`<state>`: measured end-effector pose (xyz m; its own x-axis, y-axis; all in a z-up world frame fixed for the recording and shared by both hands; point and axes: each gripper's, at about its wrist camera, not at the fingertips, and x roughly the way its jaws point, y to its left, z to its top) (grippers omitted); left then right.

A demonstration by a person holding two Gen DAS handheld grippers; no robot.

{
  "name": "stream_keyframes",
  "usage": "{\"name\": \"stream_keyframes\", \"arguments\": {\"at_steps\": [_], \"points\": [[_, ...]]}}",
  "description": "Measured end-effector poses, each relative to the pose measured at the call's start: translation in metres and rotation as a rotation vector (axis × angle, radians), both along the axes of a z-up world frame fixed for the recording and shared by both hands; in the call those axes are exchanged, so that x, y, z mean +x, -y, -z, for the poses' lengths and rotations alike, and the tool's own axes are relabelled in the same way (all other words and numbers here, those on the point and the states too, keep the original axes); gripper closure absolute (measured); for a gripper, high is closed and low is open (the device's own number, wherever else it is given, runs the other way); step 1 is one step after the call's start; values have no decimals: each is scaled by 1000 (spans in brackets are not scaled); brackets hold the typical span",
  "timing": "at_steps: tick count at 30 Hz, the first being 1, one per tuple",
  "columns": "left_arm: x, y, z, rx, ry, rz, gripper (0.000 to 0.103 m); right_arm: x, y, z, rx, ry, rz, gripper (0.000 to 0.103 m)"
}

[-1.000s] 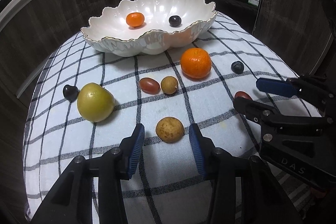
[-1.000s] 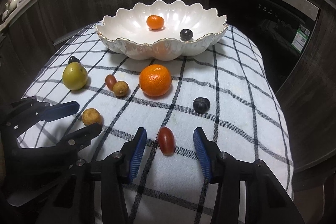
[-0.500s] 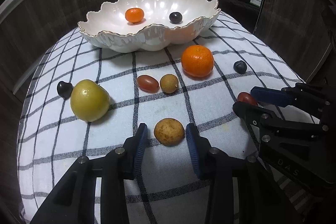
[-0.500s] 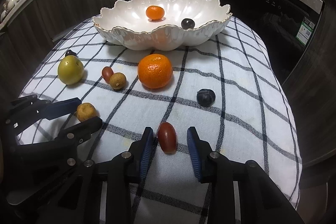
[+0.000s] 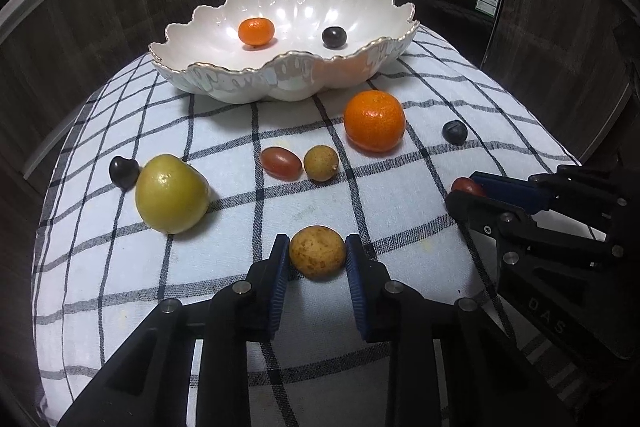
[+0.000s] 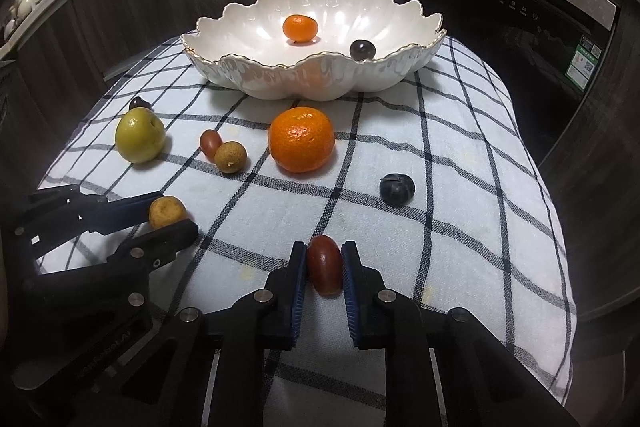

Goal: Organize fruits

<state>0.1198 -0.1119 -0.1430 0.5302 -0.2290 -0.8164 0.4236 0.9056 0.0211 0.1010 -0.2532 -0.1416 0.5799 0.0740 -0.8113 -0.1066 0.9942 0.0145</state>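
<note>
The left hand-held gripper point(image 5: 318, 259) is clamping a speckled tan fruit point(image 5: 317, 251) where it lies on the checked cloth point(image 5: 400, 211), its jaws having just been closing onto it. The right hand-held gripper point(image 6: 324, 269) is likewise pinching a glossy dark-red oval fruit point(image 6: 324, 269), its jaws also just closed. Both pickups are looking made, so the next move is calling for lifting both to the scalloped white bowl point(image 5: 224, 83).

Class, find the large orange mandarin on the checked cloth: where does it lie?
The large orange mandarin lies mid-cloth, just before the scalloped white bowl, between a tan longan and a dark plum.
</note>
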Motion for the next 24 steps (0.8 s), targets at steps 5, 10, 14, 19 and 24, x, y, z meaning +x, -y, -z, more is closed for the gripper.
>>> {"name": "stream_keyframes", "arguments": {"at_steps": [5,10,14,19,24], "points": [[-1,-2,-5,-4,11,-2,75,-1,-1,-5,0,9,-1,84],[-1,-6,-13,-10,28,-11,75,-2,-2,-11,-3,24,2,84],[-1,-8,-20,-15,40,-19,75,-2,-2,-19,-4,36,5,84],[2,-12,-27,-17,39,-38,75,0,-3,-28,-7,49,10,84],[6,-15,-36,-19,49,-56,75,6,-1,-35,6,56,25,84]]}}
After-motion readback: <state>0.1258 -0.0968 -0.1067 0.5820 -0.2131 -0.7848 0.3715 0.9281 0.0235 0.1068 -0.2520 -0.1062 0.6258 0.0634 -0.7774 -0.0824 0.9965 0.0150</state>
